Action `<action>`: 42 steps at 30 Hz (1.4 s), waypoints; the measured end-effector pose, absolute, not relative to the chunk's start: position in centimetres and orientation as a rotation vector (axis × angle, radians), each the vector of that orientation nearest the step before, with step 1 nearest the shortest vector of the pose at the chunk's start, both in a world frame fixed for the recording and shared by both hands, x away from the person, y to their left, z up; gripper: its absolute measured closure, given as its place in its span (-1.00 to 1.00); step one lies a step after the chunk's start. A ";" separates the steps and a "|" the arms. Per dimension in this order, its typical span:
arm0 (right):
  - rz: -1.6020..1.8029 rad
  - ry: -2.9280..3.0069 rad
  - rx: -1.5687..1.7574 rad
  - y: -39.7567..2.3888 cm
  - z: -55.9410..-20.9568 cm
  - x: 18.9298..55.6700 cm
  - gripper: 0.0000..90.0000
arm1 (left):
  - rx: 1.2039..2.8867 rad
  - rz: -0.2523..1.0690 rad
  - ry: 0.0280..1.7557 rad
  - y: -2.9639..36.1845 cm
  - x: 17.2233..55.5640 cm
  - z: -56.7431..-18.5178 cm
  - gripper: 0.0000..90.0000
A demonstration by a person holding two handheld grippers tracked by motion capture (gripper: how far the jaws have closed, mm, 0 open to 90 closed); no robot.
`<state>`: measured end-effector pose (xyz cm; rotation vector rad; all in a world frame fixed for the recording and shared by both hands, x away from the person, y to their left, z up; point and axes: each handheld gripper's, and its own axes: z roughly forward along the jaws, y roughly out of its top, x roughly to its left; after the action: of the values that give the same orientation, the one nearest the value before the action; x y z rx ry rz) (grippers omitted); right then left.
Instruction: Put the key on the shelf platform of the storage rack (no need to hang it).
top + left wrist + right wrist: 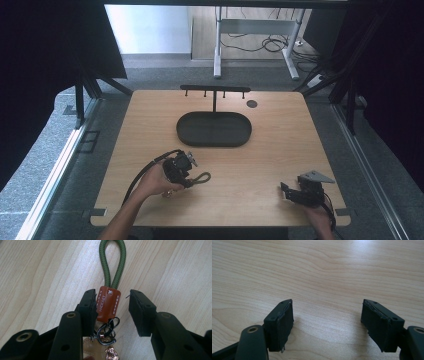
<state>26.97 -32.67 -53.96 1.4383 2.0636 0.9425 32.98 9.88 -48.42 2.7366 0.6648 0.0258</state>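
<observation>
Olive-green braided cord loop with a brown leather tab (108, 303) and dark metal rings lies on the light wooden table (280, 150), near its front left. It sits between the jaws of the left gripper (112, 308): one pad touches the tab's side, the other stands off it, so nothing is clamped. Farther right, well apart, the right gripper (327, 322) rests over bare wood with jaws wide apart. Beyond them stands a black oval tray with a hook rack (214, 129).
</observation>
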 end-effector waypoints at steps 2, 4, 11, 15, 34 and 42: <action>0.933 2.066 1.437 -32.5 -54.0 27.0 -0.42 | 2.740 0.017 0.659 9.8 33.0 -48.6 0.32; 0.923 2.067 1.429 -32.4 -54.0 27.0 -0.43 | 2.740 0.013 0.660 9.8 33.0 -48.6 0.35; 0.918 2.072 1.427 -32.2 -54.0 26.9 -0.45 | 2.742 0.002 0.653 9.8 32.9 -48.6 0.40; 0.918 2.072 1.427 -32.2 -54.0 26.9 -0.45 | 2.744 -0.008 0.647 9.8 32.9 -48.6 0.43; 0.909 2.070 1.427 -32.0 -54.0 27.0 -0.49 | 2.744 -0.030 0.657 9.7 33.0 -49.2 0.35; 0.909 2.070 1.426 -32.0 -54.0 27.0 -0.49 | 2.739 -0.032 0.655 9.6 33.0 -49.2 0.43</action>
<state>27.04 -31.98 -54.02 1.4256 2.0698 0.9087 32.96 9.63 -49.25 2.7388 0.6548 -0.0320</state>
